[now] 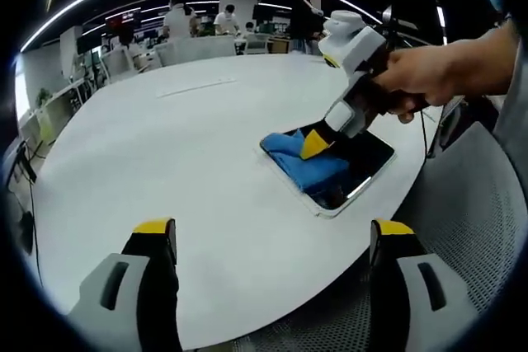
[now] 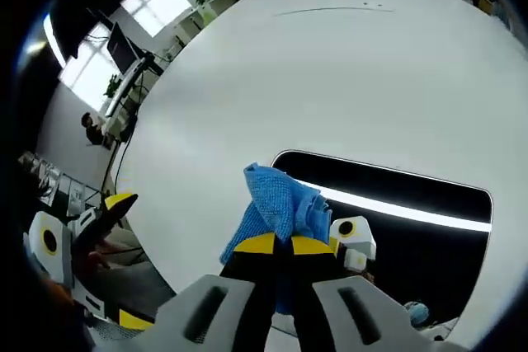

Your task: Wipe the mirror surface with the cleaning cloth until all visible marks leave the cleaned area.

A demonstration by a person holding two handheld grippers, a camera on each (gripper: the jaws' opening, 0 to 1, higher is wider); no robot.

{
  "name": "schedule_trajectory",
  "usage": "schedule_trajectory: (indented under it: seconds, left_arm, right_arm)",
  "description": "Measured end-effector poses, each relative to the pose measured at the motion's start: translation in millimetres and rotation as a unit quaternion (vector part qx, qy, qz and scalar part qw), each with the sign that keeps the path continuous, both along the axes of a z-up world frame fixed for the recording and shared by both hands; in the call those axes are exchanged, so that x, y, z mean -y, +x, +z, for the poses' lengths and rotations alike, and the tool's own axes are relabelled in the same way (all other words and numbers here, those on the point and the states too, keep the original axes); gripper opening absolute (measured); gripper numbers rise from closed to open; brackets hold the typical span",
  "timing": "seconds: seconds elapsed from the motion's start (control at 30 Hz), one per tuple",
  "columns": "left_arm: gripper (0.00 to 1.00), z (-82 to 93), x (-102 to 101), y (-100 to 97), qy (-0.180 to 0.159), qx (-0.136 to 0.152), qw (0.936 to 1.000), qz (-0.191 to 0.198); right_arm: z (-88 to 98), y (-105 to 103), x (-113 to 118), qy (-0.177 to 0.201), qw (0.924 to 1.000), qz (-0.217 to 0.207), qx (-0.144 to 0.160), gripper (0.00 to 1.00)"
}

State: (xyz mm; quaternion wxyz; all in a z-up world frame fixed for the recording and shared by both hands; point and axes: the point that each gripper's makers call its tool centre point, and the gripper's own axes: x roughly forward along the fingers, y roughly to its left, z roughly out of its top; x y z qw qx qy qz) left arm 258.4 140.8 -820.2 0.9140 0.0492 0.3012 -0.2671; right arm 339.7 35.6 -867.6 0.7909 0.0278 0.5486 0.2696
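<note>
The mirror [image 1: 363,162] is a dark rectangle with a white rim, lying flat near the right edge of the white table [image 1: 181,146]. A blue cleaning cloth [image 1: 304,164] lies bunched on its left end. My right gripper [image 1: 317,144], held by a hand [image 1: 429,80], is shut on the cloth and presses it onto the glass. In the right gripper view the yellow-tipped right gripper [image 2: 285,245] pinches the cloth [image 2: 276,197] over the mirror [image 2: 412,191], which reflects a bright ceiling light. My left gripper [image 1: 272,232] stands open above the table's near edge, away from the mirror.
A grey mesh chair [image 1: 474,220] stands past the table edge on the right. Desks and people fill the office at the back [image 1: 198,26]. The left gripper [image 2: 103,216] shows at the table's edge in the right gripper view. The far side of the table [image 2: 330,63] is bare.
</note>
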Motion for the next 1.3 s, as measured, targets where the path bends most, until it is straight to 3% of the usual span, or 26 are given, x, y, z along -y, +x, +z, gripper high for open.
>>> schedule_trajectory:
  seconds: [0.63, 0.97, 1.3]
  left_arm:
    - [0.96, -2.9, -1, 0.3, -0.001, -0.004, 1.0000, -0.002]
    - [0.95, -4.7, -2, 1.0, 0.000, -0.005, 1.0000, -0.002]
    - [0.95, -3.5, -2, 0.6, 0.001, -0.005, 1.0000, 0.000]
  right_arm:
    - [1.8, 46, -2, -0.023, 0.9993, 0.011, 0.028, 0.00]
    - [1.1, 48, -3, -0.027, 0.9989, 0.023, 0.030, 0.00]
    - [1.6, 50, 21, -0.033, 0.9989, 0.016, 0.029, 0.00]
